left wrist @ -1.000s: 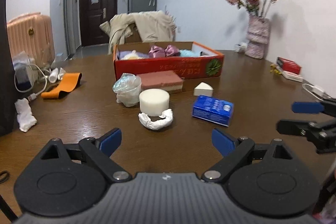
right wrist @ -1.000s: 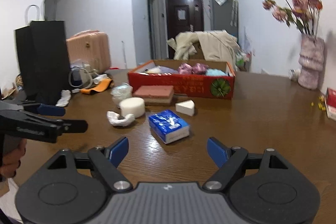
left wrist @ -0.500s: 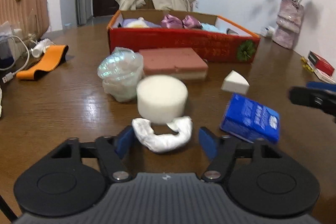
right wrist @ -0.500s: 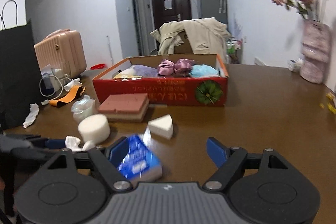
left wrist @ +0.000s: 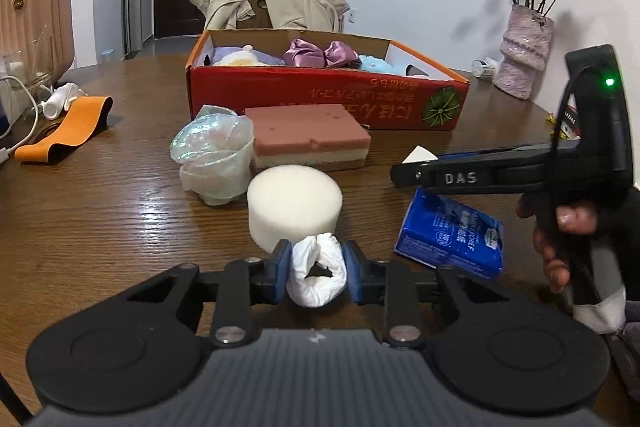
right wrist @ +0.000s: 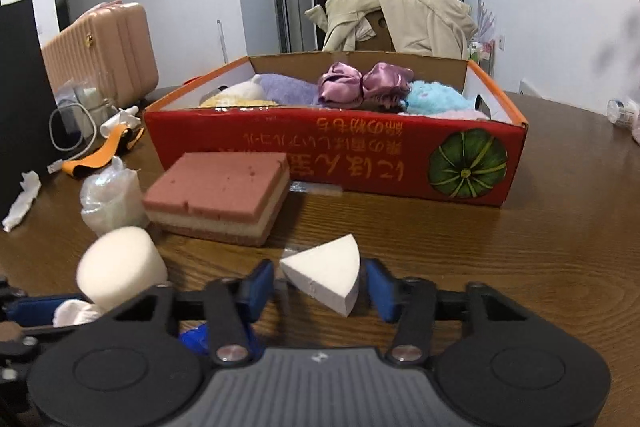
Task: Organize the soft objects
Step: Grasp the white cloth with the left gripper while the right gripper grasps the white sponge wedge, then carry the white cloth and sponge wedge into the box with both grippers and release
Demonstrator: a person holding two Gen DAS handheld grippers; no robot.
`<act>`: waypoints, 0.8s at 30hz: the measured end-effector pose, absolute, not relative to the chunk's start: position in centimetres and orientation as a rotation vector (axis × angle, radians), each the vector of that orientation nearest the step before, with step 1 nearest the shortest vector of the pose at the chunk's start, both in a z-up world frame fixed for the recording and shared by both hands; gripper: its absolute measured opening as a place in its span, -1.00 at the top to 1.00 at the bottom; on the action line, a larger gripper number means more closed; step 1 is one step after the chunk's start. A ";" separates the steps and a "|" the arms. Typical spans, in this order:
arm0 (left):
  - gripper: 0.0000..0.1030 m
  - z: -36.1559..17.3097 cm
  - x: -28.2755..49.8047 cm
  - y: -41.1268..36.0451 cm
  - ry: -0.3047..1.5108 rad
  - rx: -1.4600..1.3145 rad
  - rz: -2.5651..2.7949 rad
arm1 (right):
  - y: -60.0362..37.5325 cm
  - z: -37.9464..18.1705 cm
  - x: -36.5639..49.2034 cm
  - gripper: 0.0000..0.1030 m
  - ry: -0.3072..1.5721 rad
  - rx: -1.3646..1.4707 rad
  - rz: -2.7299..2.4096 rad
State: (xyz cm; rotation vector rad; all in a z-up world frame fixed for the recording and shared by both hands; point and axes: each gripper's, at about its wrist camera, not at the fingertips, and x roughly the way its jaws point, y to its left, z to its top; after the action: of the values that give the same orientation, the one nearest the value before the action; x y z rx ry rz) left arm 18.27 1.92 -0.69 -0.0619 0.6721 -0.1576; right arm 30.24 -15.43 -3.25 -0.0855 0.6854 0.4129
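Note:
My left gripper [left wrist: 316, 273] is shut on a crumpled white cloth [left wrist: 318, 277], just in front of a white round sponge [left wrist: 294, 207]. My right gripper [right wrist: 320, 287] has its jaws around a white wedge sponge [right wrist: 324, 277]; the right pad looks against it and a small gap shows at the left pad. A pink layered sponge [right wrist: 218, 193] lies before the red cardboard box [right wrist: 360, 155], which holds purple bows [right wrist: 364, 81] and plush items. A blue tissue pack [left wrist: 450, 233] lies right of the round sponge, under the right gripper.
A crumpled clear plastic bag [left wrist: 214, 159] sits left of the pink sponge. An orange band [left wrist: 64, 129], cables and a pink suitcase [right wrist: 100, 55] are at the left. A flower vase [left wrist: 524, 55] stands at the far right. A coat hangs on a chair behind the box.
My left gripper moved forward and shut on the white cloth. My right gripper moved forward past the tissue pack and narrowed around the wedge sponge.

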 end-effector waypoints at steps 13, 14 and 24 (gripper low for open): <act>0.44 3.6 12.0 1.9 0.561 -0.058 -0.172 | -16.6 1.6 21.9 0.29 0.541 -0.052 0.435; 0.44 3.8 11.3 1.9 0.555 -0.059 -0.174 | -16.9 1.9 20.7 0.29 0.536 -0.046 0.437; 0.44 6.0 8.1 1.8 0.498 -0.044 -0.189 | -18.2 3.4 15.1 0.28 0.496 -0.037 0.435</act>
State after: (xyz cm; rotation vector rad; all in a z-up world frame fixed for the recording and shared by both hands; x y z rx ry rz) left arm 8.08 1.75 5.99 -0.0436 0.4977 -0.1890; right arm 15.09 -18.16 3.37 -0.0366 0.4959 0.4354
